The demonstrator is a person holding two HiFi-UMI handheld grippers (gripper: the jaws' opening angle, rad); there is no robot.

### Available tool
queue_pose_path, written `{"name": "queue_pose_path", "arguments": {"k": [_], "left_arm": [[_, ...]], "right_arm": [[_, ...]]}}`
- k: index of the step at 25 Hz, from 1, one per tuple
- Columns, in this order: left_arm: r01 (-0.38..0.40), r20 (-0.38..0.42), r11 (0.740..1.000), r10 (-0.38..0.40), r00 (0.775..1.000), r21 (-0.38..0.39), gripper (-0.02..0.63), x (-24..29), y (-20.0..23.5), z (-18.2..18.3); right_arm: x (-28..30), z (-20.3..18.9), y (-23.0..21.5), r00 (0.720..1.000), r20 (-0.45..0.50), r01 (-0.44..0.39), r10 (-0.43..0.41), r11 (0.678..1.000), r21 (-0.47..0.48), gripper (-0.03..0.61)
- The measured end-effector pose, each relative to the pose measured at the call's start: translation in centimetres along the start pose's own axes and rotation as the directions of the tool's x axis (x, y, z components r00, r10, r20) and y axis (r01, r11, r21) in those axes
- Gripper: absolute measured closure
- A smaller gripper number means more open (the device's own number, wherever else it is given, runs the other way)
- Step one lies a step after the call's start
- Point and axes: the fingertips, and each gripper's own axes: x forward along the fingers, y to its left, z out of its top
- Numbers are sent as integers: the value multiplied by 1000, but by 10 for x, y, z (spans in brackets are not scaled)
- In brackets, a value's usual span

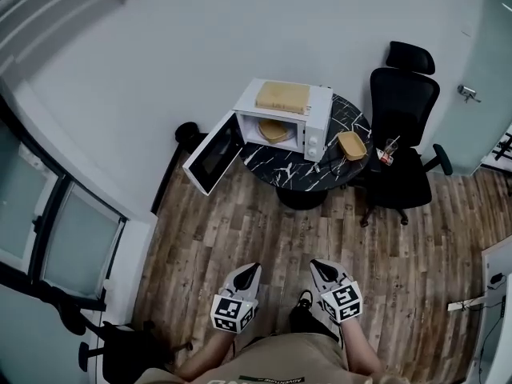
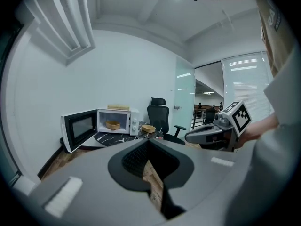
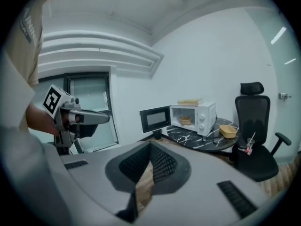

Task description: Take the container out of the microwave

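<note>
- We hold the left gripper (image 1: 251, 270) at lower centre, jaws closed tip to tip, gripping nothing.
- Our right gripper (image 1: 318, 267) beside it is likewise closed and empty.
- The container (image 1: 274, 130) sits inside the open microwave (image 1: 318, 130), upper centre.

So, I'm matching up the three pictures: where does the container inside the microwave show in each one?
Head view: the container is upper centre, inside the open microwave.
Left gripper view: container small, left of centre, mid-height.
Right gripper view: container small, right of centre, mid-height.
Shared landmark: the black office chair, right of the microwave in all three.
</note>
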Motion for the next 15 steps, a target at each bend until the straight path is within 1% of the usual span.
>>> {"name": "queue_pose_path", "arguments": {"k": [3, 7, 10, 15], "left_arm": [[-19, 18, 1000, 19, 1000, 12, 612, 36, 11, 24], [-43, 19, 999, 43, 999, 15, 612, 80, 19, 44], [-60, 9, 998, 60, 998, 11, 612, 109, 27, 52], [-113, -4, 994, 113, 994, -10, 612, 142, 44, 57]], "right_arm": [[25, 19, -33, 1000, 4, -31, 31, 999, -37, 569], [52, 30, -72, 997, 3, -81, 82, 996, -44, 569], [74, 38, -99, 993, -4, -115, 115, 993, -39, 569], [110, 53, -131, 986, -8, -165, 165, 984, -69, 569]]}}
